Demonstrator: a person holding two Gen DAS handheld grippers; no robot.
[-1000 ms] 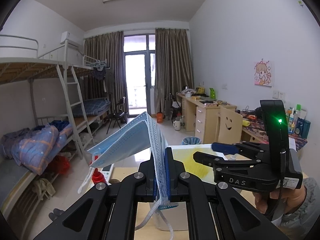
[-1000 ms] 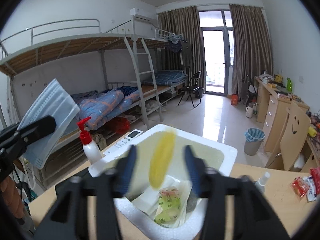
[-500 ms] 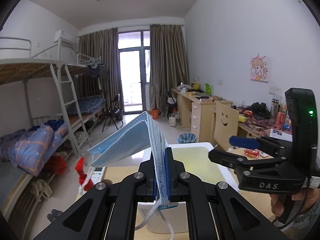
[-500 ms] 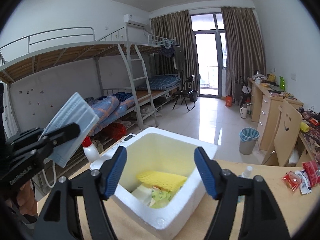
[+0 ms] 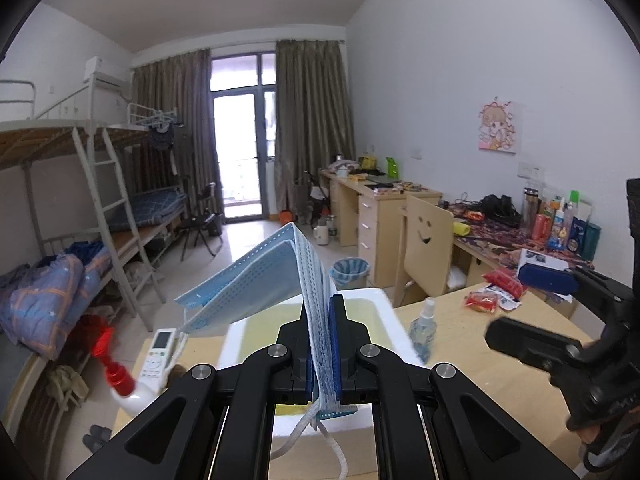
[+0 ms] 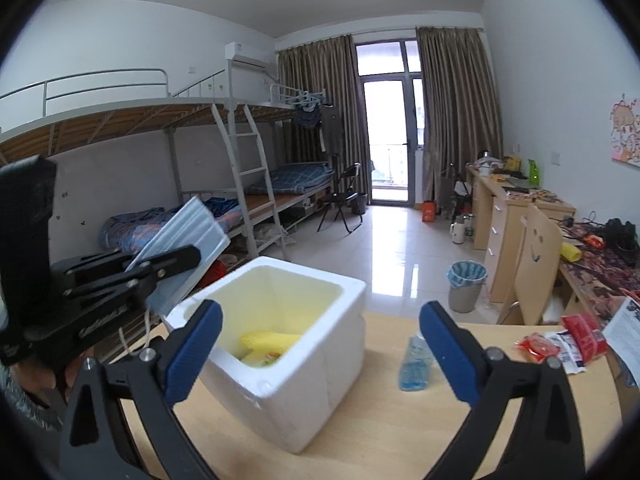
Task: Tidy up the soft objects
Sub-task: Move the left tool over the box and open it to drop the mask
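My left gripper [image 5: 321, 344] is shut on a stack of blue face masks [image 5: 256, 284], held in the air above and in front of the white foam box [image 5: 384, 300]. The masks also show in the right wrist view [image 6: 188, 236], left of the foam box [image 6: 304, 384]. A yellow sponge [image 6: 268, 340] lies inside the box with other soft items. My right gripper [image 6: 320, 356] is open and empty, a little above the wooden table [image 6: 380, 432], with the box's near right corner between its fingers. It also shows in the left wrist view [image 5: 536, 312] at the right.
A small blue spray bottle [image 6: 414, 360] stands right of the box. Red snack packets [image 6: 560, 340] lie at the table's far right. A white bottle with a red pump [image 5: 120, 376] and a remote control [image 5: 158, 354] are left of the box.
The yellow sponge fell from my right gripper into the box. The right gripper opened wide and drew back to the right. The left gripper kept the masks and shifted slightly.
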